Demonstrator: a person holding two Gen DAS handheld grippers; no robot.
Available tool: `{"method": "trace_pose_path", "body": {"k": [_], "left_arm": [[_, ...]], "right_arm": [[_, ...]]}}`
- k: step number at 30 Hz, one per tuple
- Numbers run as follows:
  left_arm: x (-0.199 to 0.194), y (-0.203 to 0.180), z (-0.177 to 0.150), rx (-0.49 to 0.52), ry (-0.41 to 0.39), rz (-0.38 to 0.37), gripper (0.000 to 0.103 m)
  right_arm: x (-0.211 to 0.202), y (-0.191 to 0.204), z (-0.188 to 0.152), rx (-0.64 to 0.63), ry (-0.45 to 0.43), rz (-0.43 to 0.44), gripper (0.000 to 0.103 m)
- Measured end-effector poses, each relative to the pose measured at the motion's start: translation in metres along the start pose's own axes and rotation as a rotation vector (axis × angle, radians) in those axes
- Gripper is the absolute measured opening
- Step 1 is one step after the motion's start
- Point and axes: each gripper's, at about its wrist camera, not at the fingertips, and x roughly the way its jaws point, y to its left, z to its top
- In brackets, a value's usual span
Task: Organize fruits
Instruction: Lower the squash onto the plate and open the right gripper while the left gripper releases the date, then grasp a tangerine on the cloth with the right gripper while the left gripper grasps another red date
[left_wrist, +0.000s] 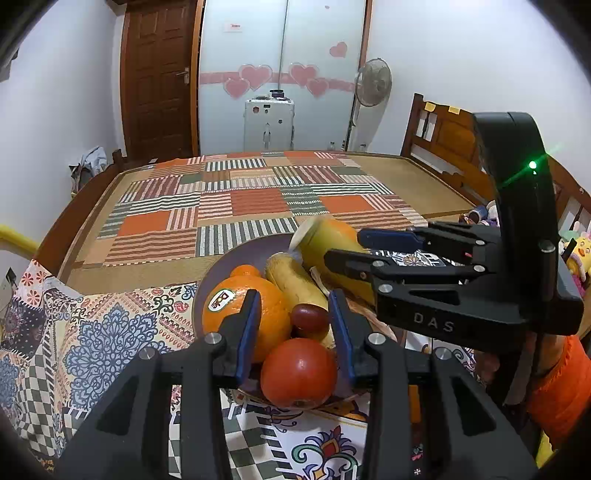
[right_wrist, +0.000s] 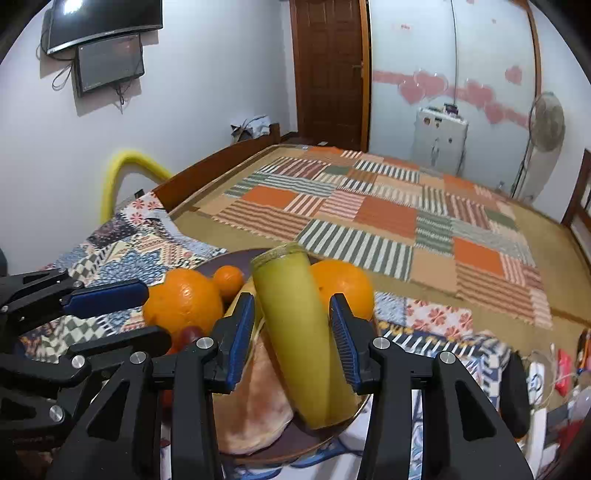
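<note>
Your fruit sits heaped in the plate (left_wrist: 236, 254), at lower centre of both views: a stickered orange (left_wrist: 245, 314), a small orange (left_wrist: 245, 271), a tomato (left_wrist: 299, 371), a dark date-like fruit (left_wrist: 309, 318), a banana (right_wrist: 295, 332), a second big orange (right_wrist: 345, 286) and a pale peeled piece (right_wrist: 255, 398).

Your left gripper (left_wrist: 295, 332) is released; its pads flank the tomato with gaps showing. Your right gripper (right_wrist: 291, 334) straddles the banana, and its pads also stand clear of it.

I judge the gathering largely done: no loose fruit shows outside the plate. At most, tidying remains.

The plate rests on a patterned cloth (left_wrist: 110, 332) at the near edge of a bed with a striped patchwork mat (left_wrist: 240, 206). A door (left_wrist: 159, 77) stands at upper left, a fan (left_wrist: 373, 83) at upper right.
</note>
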Motion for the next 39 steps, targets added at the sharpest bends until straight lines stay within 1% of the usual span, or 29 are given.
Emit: {"method": "trace_pose_path", "body": {"k": [3, 7, 10, 14, 19, 22, 25, 30, 34, 39], "left_arm": [[-0.004, 0.001, 0.000, -0.009, -0.005, -0.001, 0.038], [-0.015, 0.003, 0.000, -0.010, -0.014, 0.005, 0.038], [-0.026, 0.001, 0.000, -0.010, -0.027, 0.010, 0.038], [-0.045, 0.000, -0.003, -0.013, -0.042, 0.017, 0.038], [-0.066, -0.003, -0.010, -0.011, -0.054, 0.032, 0.039], [-0.079, -0.004, -0.017, -0.010, -0.059, 0.037, 0.042], [-0.089, -0.004, -0.026, -0.012, -0.064, 0.043, 0.047], [-0.095, -0.006, -0.041, -0.008, -0.049, 0.045, 0.054], [-0.091, -0.005, -0.054, -0.009, -0.025, 0.041, 0.056], [-0.074, -0.001, -0.069, -0.022, 0.021, 0.030, 0.056]], "right_arm": [[-0.012, 0.002, -0.003, 0.008, -0.031, -0.002, 0.041], [-0.033, 0.011, -0.006, -0.016, -0.066, -0.020, 0.041], [-0.051, 0.019, -0.009, -0.033, -0.098, -0.032, 0.041], [-0.074, 0.026, -0.014, -0.032, -0.132, -0.024, 0.041], [-0.096, 0.035, -0.026, -0.028, -0.161, -0.035, 0.041], [-0.104, 0.036, -0.037, -0.011, -0.169, -0.032, 0.042], [-0.106, 0.035, -0.047, 0.009, -0.167, -0.039, 0.048], [-0.099, 0.032, -0.063, 0.019, -0.129, -0.057, 0.049], [-0.088, 0.033, -0.076, 0.022, -0.085, -0.050, 0.049], [-0.063, 0.036, -0.088, 0.018, -0.019, -0.032, 0.049]]}}
